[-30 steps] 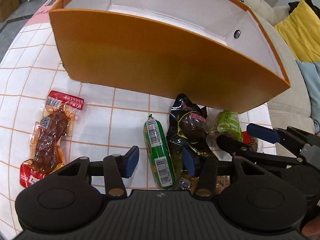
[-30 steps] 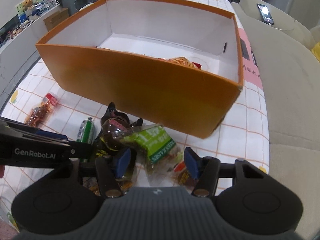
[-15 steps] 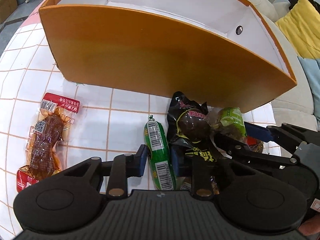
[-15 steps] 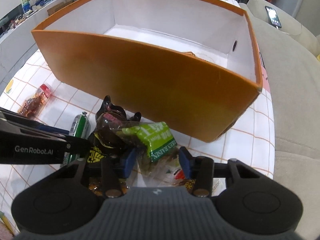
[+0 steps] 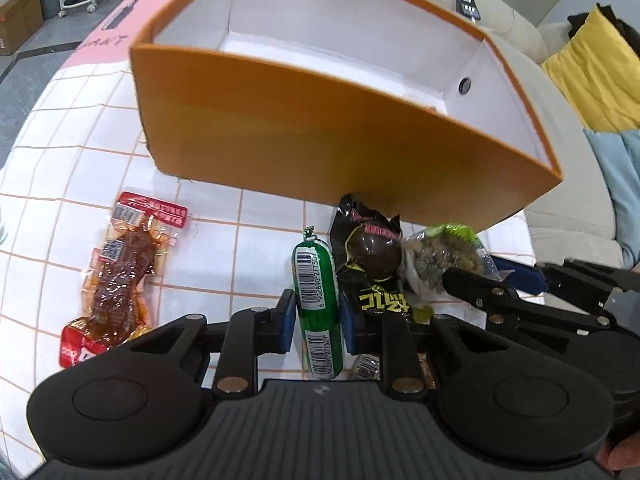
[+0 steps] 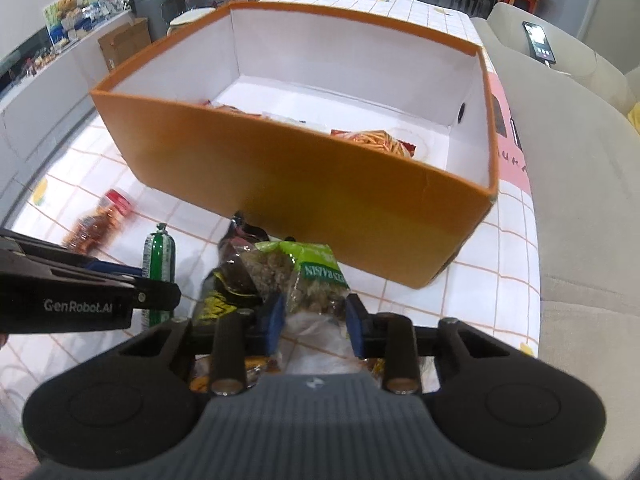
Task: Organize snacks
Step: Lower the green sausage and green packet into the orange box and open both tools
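Observation:
My left gripper (image 5: 318,320) is shut on a green sausage stick (image 5: 318,300) with barcodes, held just above the checked tablecloth. My right gripper (image 6: 314,326) is shut on a clear green raisin bag (image 6: 316,280), also seen in the left wrist view (image 5: 444,256). An orange box (image 5: 320,152) with a white inside stands just beyond both; the right wrist view shows its front wall (image 6: 304,204) and snacks lying inside. A black chocolate-ball packet (image 5: 372,256) lies between the two held snacks. A red meat packet (image 5: 124,272) lies to the left.
More small packets lie under my grippers near the table's front edge (image 6: 200,380). A beige sofa (image 6: 580,200) with a phone (image 6: 540,42) runs along the table's right side, with a yellow cushion (image 5: 592,80) on it.
Both grippers closed: the left on the green sausage stick, the right on the raisin bag. Both then rose a little, and the box now looks farther and lower.

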